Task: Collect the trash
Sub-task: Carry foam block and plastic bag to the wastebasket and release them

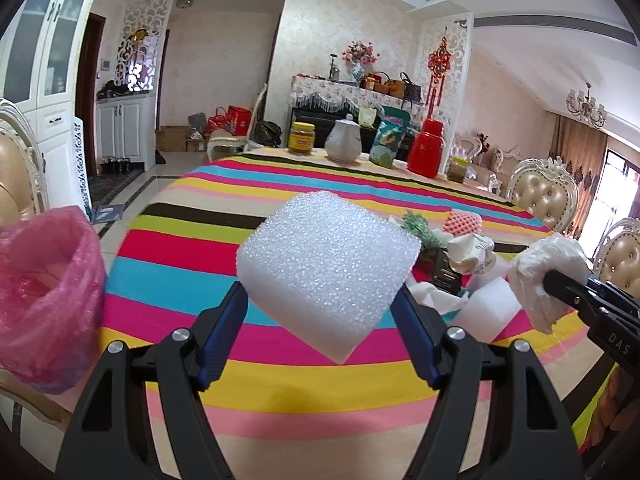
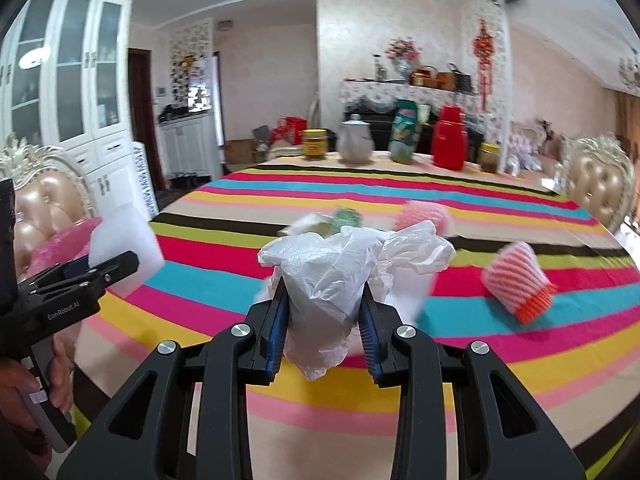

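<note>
My left gripper (image 1: 320,300) is shut on a white foam block (image 1: 328,268), held in the air above the striped tablecloth (image 1: 180,276). To its left stands a bin lined with a pink bag (image 1: 44,292), off the table's edge. My right gripper (image 2: 324,304) is shut on a crumpled white plastic bag (image 2: 332,276), also lifted off the table; that bag (image 1: 548,276) shows at the right of the left wrist view. The foam block (image 2: 124,248) and left gripper (image 2: 96,268) appear at the left of the right wrist view. More trash lies in a pile (image 1: 460,256) on the table.
Two pink foam fruit nets (image 2: 516,280) (image 2: 424,216) lie on the cloth at the right. A yellow jar (image 1: 302,138), white teapot (image 1: 344,140), green packet (image 1: 390,138) and red flask (image 1: 428,148) line the far edge. Padded chairs (image 1: 544,196) stand round the table.
</note>
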`<move>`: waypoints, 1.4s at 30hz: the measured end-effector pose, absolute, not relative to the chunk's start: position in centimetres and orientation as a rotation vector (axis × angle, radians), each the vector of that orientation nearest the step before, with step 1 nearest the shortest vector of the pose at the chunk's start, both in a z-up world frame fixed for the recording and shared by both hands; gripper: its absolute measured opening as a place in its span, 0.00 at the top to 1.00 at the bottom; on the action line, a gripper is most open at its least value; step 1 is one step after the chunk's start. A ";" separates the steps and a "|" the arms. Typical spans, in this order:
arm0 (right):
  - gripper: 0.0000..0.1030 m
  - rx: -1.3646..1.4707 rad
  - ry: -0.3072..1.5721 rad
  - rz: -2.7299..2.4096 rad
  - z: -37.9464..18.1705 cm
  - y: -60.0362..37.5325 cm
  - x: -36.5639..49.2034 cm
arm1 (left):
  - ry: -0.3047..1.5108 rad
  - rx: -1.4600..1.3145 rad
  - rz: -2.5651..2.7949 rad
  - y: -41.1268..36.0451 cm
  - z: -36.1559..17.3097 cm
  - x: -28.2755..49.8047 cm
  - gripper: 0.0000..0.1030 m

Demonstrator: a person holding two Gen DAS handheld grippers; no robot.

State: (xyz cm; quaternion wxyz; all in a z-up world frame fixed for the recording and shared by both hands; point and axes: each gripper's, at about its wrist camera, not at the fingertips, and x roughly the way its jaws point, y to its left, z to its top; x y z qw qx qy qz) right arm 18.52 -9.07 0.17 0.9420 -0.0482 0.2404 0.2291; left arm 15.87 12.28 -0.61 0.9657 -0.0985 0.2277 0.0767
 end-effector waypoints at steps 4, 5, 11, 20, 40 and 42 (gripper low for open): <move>0.68 -0.106 0.488 0.542 0.3 -6.6 18.3 | 0.434 -0.177 0.199 14.0 0.0 14.4 0.31; 0.68 -0.106 0.488 0.563 0.3 -6.0 18.3 | 0.431 -0.176 0.210 14.5 0.2 14.1 0.31; 0.68 -0.146 0.486 0.689 0.1 -0.9 18.0 | 0.419 -0.188 0.306 18.5 0.7 11.6 0.31; 0.68 -0.189 0.463 0.901 0.6 7.7 17.3 | 0.393 -0.227 0.475 25.9 1.6 7.0 0.31; 0.68 -0.303 0.403 1.180 2.1 24.0 16.8 | 0.479 -0.336 0.669 39.5 -1.5 5.4 0.31; 0.68 -0.314 0.398 1.200 2.2 25.4 16.8 | 0.484 -0.342 0.673 40.1 -1.9 5.4 0.31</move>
